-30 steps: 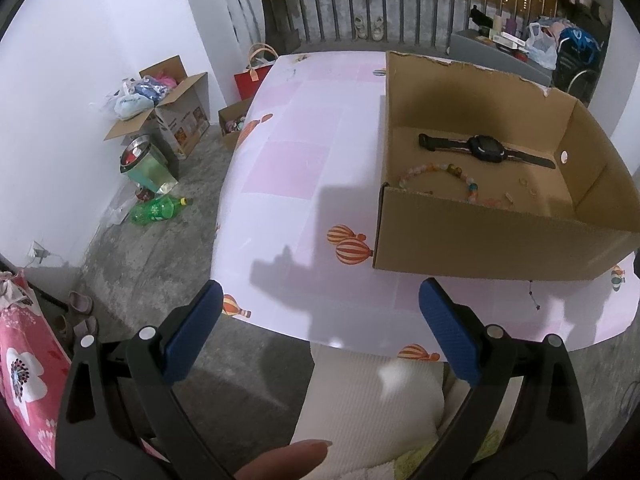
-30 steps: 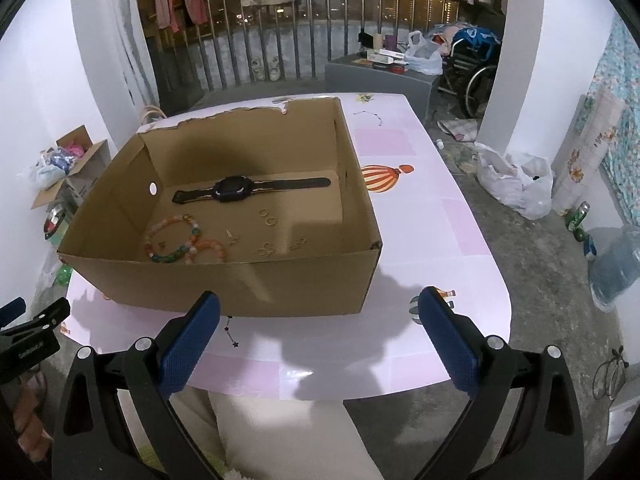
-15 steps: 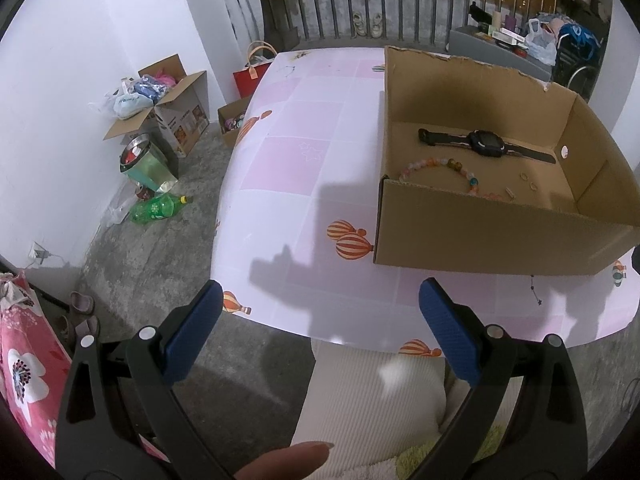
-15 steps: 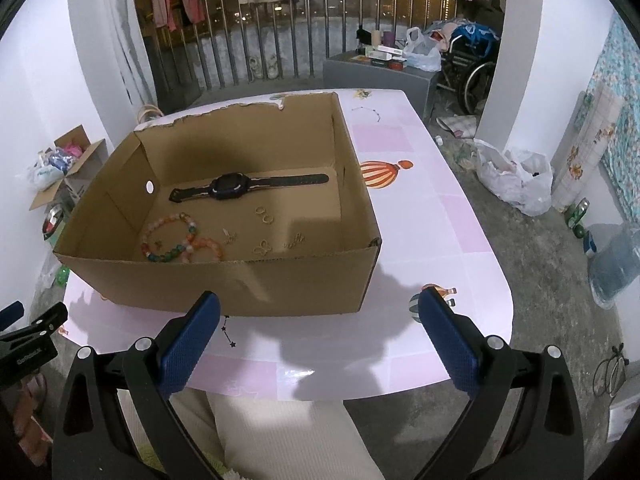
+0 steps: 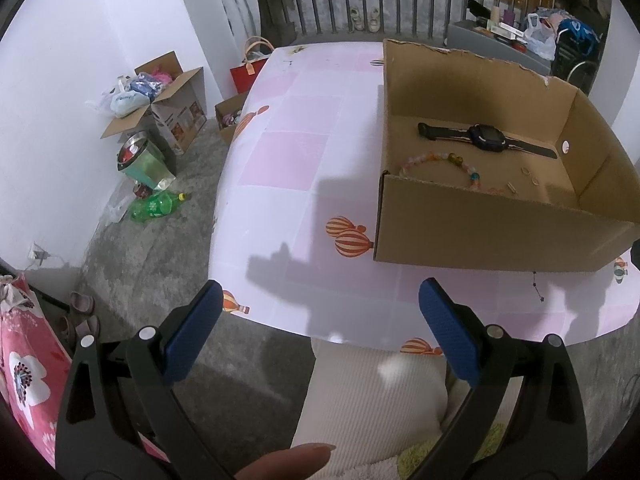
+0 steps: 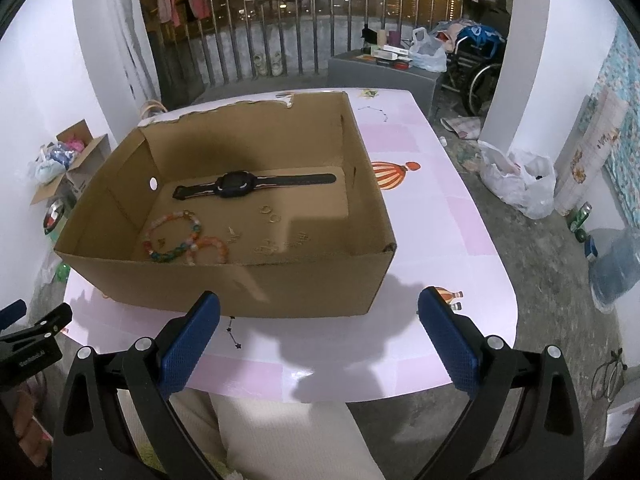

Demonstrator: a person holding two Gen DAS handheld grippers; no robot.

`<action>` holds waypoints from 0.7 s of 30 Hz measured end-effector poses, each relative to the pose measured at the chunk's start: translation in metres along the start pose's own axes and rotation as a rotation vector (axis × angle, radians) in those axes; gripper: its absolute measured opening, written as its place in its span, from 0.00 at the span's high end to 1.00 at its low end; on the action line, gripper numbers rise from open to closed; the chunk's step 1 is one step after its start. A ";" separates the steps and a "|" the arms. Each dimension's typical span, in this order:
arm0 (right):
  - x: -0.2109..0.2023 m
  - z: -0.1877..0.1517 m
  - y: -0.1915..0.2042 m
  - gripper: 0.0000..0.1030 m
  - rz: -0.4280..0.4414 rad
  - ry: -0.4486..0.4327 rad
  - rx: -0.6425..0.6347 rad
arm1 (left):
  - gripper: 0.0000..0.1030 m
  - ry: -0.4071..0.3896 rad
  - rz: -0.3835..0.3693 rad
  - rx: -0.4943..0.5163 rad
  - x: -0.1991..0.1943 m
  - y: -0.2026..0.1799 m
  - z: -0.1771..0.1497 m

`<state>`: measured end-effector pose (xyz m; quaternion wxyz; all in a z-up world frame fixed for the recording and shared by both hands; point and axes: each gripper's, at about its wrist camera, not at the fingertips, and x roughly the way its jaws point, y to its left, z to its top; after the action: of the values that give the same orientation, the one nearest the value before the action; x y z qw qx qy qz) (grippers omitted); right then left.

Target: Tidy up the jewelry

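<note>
Right wrist view: both hand-held grippers wide apart, empty, low by worktop (image 6: 420,208) edge. Watch (image 6: 240,184), bead bracelets (image 6: 176,236), small rings in box (image 6: 240,284). Looks like start; next, reach into box, pinch one piece softly.

Left hand-held gripper (image 5: 316,328), right hand-held gripper (image 6: 320,328).

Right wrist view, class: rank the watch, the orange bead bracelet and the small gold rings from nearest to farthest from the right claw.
1. Orange bead bracelet, by the box's near wall, left of centre.
2. Small gold rings, mid-floor.
3. Watch, along the far side.

The right claw hangs open before the cardboard box.
</note>
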<state>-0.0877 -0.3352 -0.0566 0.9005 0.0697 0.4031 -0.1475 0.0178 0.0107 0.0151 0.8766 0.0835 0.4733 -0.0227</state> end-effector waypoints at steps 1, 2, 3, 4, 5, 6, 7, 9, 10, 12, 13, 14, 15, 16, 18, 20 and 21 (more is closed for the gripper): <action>0.000 0.001 0.001 0.06 0.000 0.001 -0.002 | 0.08 0.001 0.000 0.001 0.000 0.000 0.000; 0.001 0.002 0.001 0.06 0.000 0.002 -0.004 | 0.08 0.002 -0.001 0.001 0.000 0.000 0.000; 0.001 0.003 0.002 0.06 -0.001 0.003 -0.004 | 0.08 0.004 -0.001 0.002 0.000 0.000 0.000; 0.002 0.003 0.002 0.06 -0.001 0.003 -0.003 | 0.08 0.005 0.000 0.005 0.000 0.000 0.001; 0.003 0.004 0.002 0.06 -0.001 0.005 0.000 | 0.08 0.005 0.000 0.005 0.000 0.000 0.001; 0.003 0.004 0.002 0.06 -0.001 0.006 0.001 | 0.08 0.007 0.000 0.008 0.000 0.000 0.001; 0.003 0.004 0.002 0.06 -0.001 0.007 0.003 | 0.08 0.008 0.000 0.010 0.001 0.000 0.002; 0.005 0.006 0.002 0.06 -0.001 0.010 0.007 | 0.08 0.009 0.001 0.014 0.002 0.001 0.003; 0.005 0.006 0.003 0.06 -0.001 0.012 0.007 | 0.08 0.010 0.001 0.014 0.002 0.001 0.003; 0.006 0.008 0.002 0.06 -0.001 0.013 0.008 | 0.08 0.011 0.001 0.012 0.002 0.002 0.003; 0.006 0.008 0.003 0.06 -0.001 0.013 0.009 | 0.08 0.010 0.002 0.012 0.002 0.001 0.003; 0.006 0.008 0.003 0.06 0.000 0.013 0.009 | 0.08 0.010 0.003 0.012 0.002 0.002 0.003; 0.006 0.008 0.002 0.06 -0.002 0.014 0.008 | 0.08 0.010 0.003 0.013 0.003 0.003 0.004; 0.006 0.008 0.002 0.06 -0.001 0.014 0.008 | 0.08 0.011 0.003 0.014 0.004 0.004 0.005; 0.006 0.009 0.002 0.06 0.000 0.017 0.008 | 0.08 0.015 0.002 0.014 0.006 0.005 0.005; 0.007 0.010 0.003 0.06 0.000 0.018 0.009 | 0.08 0.014 0.003 0.015 0.006 0.006 0.005; 0.007 0.010 0.003 0.06 0.000 0.017 0.008 | 0.08 0.014 0.003 0.015 0.006 0.006 0.005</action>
<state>-0.0751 -0.3360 -0.0552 0.8966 0.0747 0.4104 -0.1486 0.0260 0.0157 0.0136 0.8726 0.0910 0.4792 -0.0246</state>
